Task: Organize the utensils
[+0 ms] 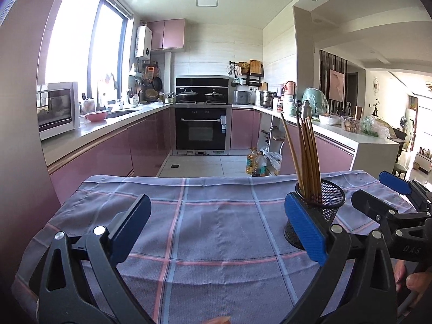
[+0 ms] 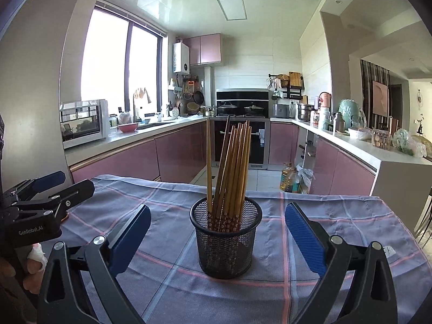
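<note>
Left gripper (image 1: 218, 224) wide open, nothing between its blue pads, we see it hanging over the plaid cloth (image 1: 205, 232) that covers the table. In the left wrist view the black mesh cup (image 1: 328, 205) stands upright on the cloth just behind the gripper's right pad, partly hidden by it, not touched as far as we can tell. A bundle of brown chopsticks (image 1: 306, 156) stands in the cup, fanned a little, one leaning off to the left. At the right edge we catch the right gripper (image 1: 378, 189), jaws apart, with fingers of a hand (image 1: 415, 280) below it. Behind: pink kitchen cabinets, oven (image 1: 201, 129), microwave (image 1: 56, 109) on the left counter. In the right wrist view the right gripper (image 2: 218, 233) is also spread fully, holding nothing; the mesh cup (image 2: 226, 243) sits centred between its two pads, clear gap on both sides. Chopsticks (image 2: 232, 167) stand upright in it, patterned ends down, one standing apart on the left. Left gripper (image 2: 54, 186) shows at the left edge, well apart from the cup. Oil bottles (image 2: 289, 179) stand on the floor beyond the table.
</note>
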